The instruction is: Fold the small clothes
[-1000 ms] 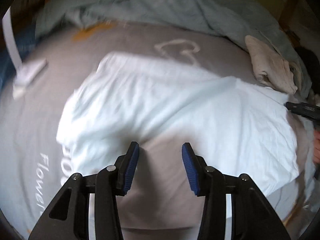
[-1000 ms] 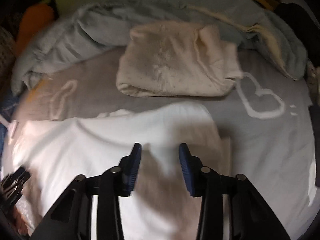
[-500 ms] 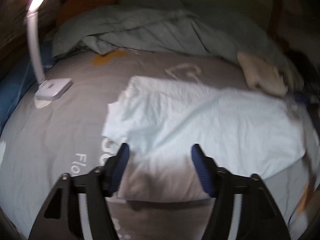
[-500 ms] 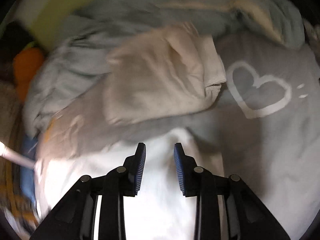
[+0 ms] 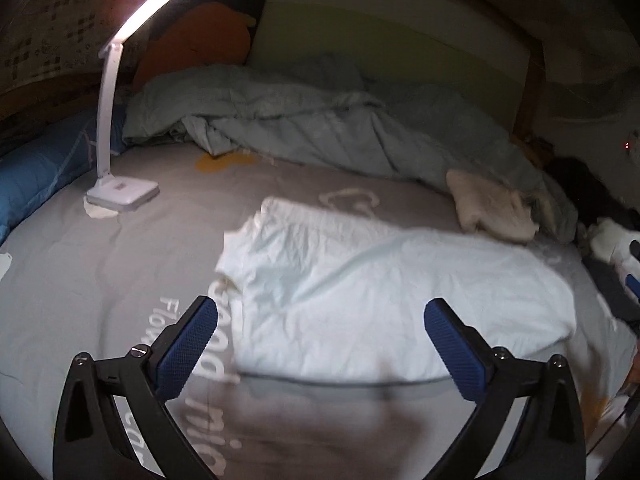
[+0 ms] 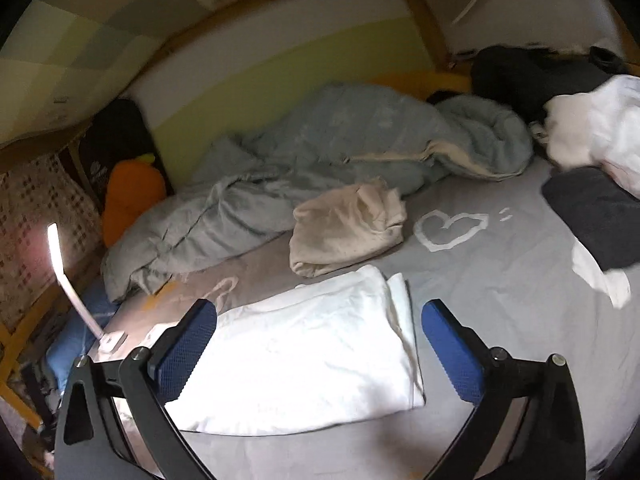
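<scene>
While both tools hang above the bed with nothing between their pads, the left gripper [image 5: 320, 320] is spread wide and released, and the right gripper [image 6: 319, 322] is released in the same way. In the left wrist view the white garment [image 5: 380, 280] lies in the centre of the frame, just beyond the blue pads, flat on the grey bedsheet [image 5: 120, 248]. In the right wrist view this garment [image 6: 304, 344] fills the lower centre, already doubled over, with a second layer showing along its right edge.

I judge that the next fold needs a grip on two corners of one short side. Each tool should come down low, take both layers together at the very corner, and carry the edge over evenly, so that the layers do not slide apart. A grip on the top layer only would open the fold again.

Further out, a cream garment [image 6: 344, 228] lies folded in the middle of the right view, near the rumpled grey-blue duvet [image 6: 280, 168]. A white desk lamp [image 5: 116, 196] stands at the left of the left view.

The right edge of the left view is blurred; something white and dark shows there, but I cannot tell what it is. The near hem of the white garment is partly covered by the tool arms. The dark pile [image 6: 592, 216] and white pile [image 6: 600, 124] at the upper right of the right view are cut off by the frame
</scene>
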